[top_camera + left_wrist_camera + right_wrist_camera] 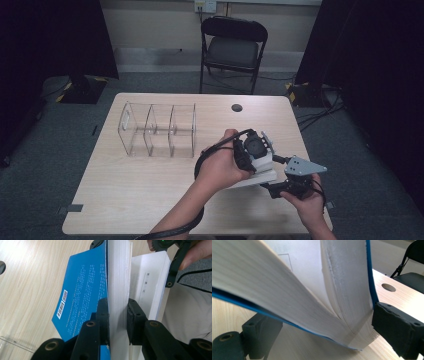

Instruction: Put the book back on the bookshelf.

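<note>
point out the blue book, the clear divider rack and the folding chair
blue book (pixel 82 295), left gripper view, on its blue back cover
clear divider rack (pixel 157 131), high view, on a middle partition
folding chair (pixel 232 51), high view, on the seat

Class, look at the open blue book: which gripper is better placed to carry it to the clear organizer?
Probably left. The left gripper clamps the book and sits nearer the organizer.

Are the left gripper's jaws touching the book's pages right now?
Touching. The left gripper view shows the left gripper with both pads pressed against the book.
</note>
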Action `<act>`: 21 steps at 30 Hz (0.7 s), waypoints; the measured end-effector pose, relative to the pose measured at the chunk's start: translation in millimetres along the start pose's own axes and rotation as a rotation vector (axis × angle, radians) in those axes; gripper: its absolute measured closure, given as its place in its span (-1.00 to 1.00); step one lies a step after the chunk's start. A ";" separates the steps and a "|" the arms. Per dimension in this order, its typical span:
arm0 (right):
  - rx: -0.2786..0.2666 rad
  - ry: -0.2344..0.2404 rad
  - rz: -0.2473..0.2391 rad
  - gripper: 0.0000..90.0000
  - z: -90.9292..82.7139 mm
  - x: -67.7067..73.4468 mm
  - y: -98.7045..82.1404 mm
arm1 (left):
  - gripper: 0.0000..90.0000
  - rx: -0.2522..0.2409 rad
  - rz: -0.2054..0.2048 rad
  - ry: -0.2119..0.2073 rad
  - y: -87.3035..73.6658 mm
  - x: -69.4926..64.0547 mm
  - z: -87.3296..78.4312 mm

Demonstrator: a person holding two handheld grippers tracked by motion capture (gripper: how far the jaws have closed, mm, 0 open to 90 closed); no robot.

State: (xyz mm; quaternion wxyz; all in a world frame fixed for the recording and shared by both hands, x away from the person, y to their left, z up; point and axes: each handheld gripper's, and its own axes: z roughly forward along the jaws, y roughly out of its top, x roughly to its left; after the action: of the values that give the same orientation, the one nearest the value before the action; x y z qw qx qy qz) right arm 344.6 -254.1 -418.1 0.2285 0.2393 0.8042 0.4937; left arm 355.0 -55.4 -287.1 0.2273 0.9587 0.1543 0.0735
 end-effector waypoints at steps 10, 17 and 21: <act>0.002 -0.018 -0.040 -0.79 -1.8 0.1 2.5 | 0.67 0.017 0.024 0.007 4.7 -1.4 -0.1; -0.007 -0.005 -0.034 -0.79 -3.5 -0.9 3.1 | 0.67 0.022 0.040 0.009 7.7 -0.6 -2.1; -0.015 -0.006 -0.052 -0.79 -3.4 -2.0 2.9 | 0.67 0.019 0.028 0.008 7.9 -0.1 -2.1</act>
State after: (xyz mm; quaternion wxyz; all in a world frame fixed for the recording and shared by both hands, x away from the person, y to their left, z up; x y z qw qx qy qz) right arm 344.5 -256.5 -413.9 0.2453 0.2182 0.8057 0.4929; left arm 356.5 -61.2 -281.7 0.2167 0.9625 0.1424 0.0793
